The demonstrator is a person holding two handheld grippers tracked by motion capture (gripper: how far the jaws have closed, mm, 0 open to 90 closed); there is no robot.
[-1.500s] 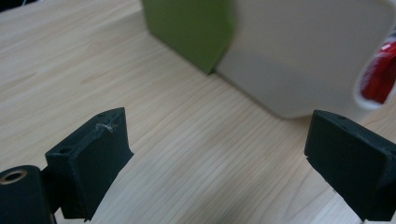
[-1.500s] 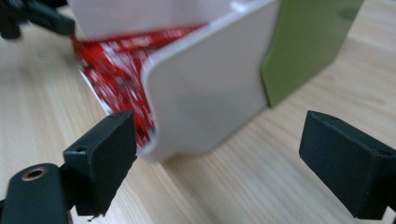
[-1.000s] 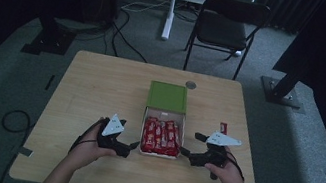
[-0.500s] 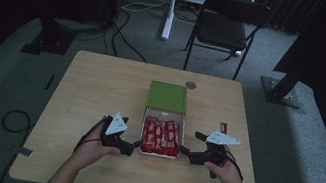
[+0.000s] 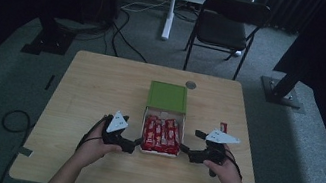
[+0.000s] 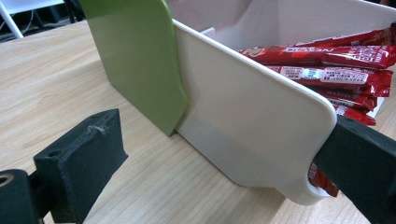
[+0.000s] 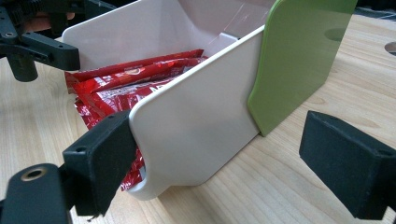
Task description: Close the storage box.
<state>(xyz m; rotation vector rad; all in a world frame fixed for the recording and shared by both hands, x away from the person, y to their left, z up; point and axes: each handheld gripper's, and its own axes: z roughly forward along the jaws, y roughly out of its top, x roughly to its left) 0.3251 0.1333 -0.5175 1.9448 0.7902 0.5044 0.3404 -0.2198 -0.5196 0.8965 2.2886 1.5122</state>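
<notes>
Since a second ago my left tongs [image 5: 135, 143] crept in to the tray [image 5: 159, 152], right tongs [image 5: 184, 149] opposite, both spread astride its near corners, unclenched, so squeezing comes next.

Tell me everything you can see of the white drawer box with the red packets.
The white drawer looks like smooth plastic with rounded corners. It is pulled partly out of its green sleeve toward the person and lies flat on the wooden table. Red packets fill it. The left gripper and right gripper, both open, each straddle a side wall at its near corners.
</notes>
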